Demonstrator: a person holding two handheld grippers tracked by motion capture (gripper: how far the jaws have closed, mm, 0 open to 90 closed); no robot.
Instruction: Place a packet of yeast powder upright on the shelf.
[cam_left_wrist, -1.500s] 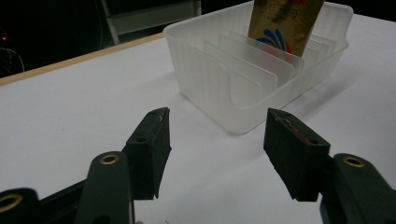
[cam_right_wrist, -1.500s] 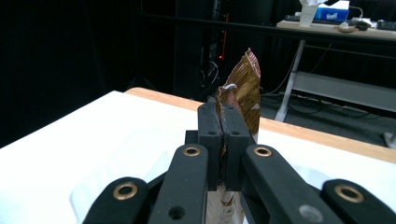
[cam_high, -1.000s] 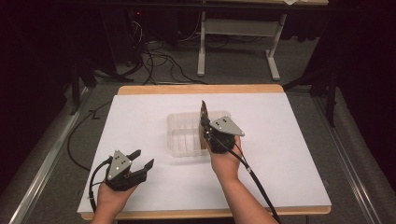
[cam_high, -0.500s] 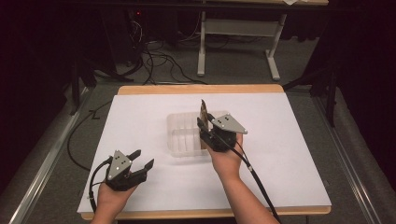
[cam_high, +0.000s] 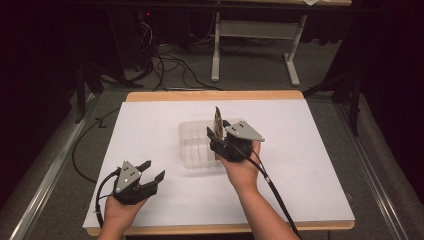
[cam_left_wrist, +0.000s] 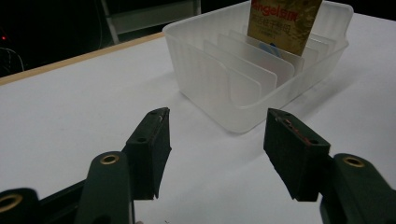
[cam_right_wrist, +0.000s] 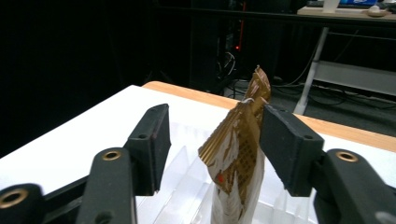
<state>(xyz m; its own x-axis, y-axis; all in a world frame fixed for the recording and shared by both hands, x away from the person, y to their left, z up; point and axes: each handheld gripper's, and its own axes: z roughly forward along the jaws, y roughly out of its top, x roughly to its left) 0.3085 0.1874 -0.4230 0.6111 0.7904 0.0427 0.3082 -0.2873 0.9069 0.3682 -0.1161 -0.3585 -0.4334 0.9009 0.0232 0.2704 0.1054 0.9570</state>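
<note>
You work at a wooden-edged table (cam_high: 210, 95) covered by a white sheet (cam_high: 150, 125). Directly on that sheet sits a clear plastic bin with upright dividers (cam_high: 192, 145), near the middle, resting flat.

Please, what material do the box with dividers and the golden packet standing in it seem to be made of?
The box looks like translucent, frosted plastic: the dividers show dimly through its milky wall. The golden packet seems to be thin metallised foil or plastic film: it is shiny, creased and printed, with a crimped top edge. I cannot tell which.
</note>
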